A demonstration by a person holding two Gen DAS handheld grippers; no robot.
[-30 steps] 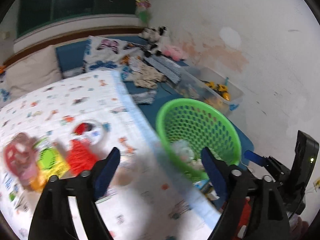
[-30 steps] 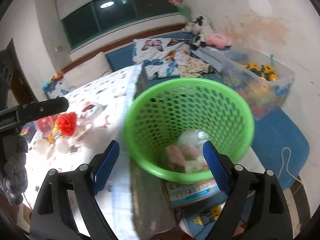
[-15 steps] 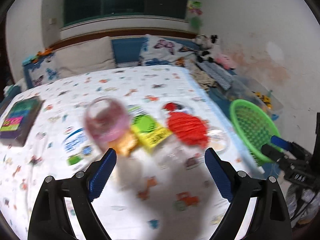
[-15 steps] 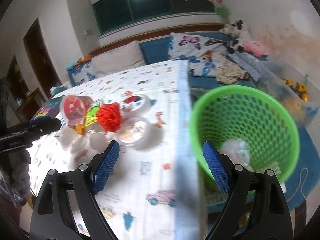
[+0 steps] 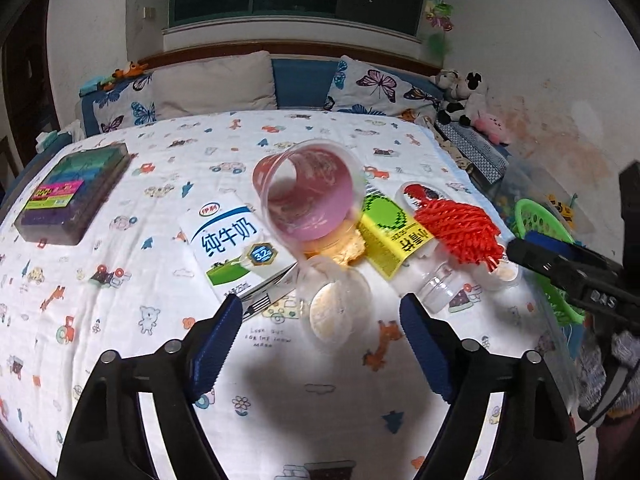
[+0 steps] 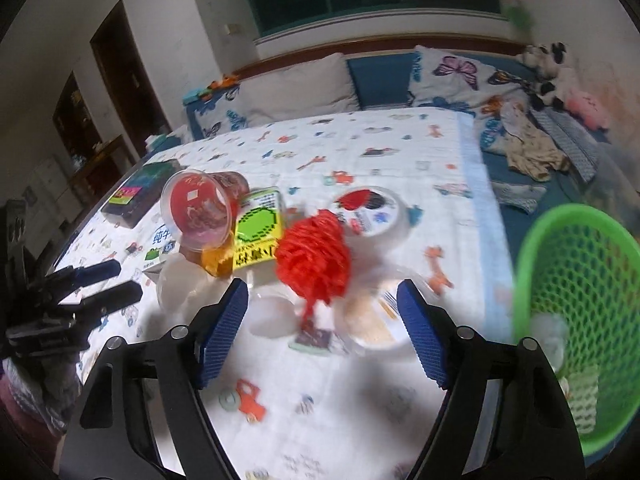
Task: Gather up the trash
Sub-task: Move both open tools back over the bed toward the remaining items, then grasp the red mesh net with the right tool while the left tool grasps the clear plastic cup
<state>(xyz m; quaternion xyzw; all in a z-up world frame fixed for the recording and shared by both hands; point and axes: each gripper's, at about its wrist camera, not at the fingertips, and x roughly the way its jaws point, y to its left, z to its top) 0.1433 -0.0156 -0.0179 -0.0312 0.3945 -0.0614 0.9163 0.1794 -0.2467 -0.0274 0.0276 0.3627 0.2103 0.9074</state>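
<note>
Both my grippers hang over the litter on the printed bedsheet (image 5: 120, 288), jaws closing, nothing pinched yet. Left gripper (image 5: 322, 314) frames a clear plastic cup (image 5: 334, 304); right gripper (image 6: 322, 300) frames the red mesh ball (image 6: 314, 256). Green basket (image 6: 580, 280) sits beside the bed.

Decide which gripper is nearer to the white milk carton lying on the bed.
Left. The left gripper hovers just in front of the milk carton, one finger beside its near corner. The right gripper faces the red mesh ball, with the trash pile between it and the carton.
</note>
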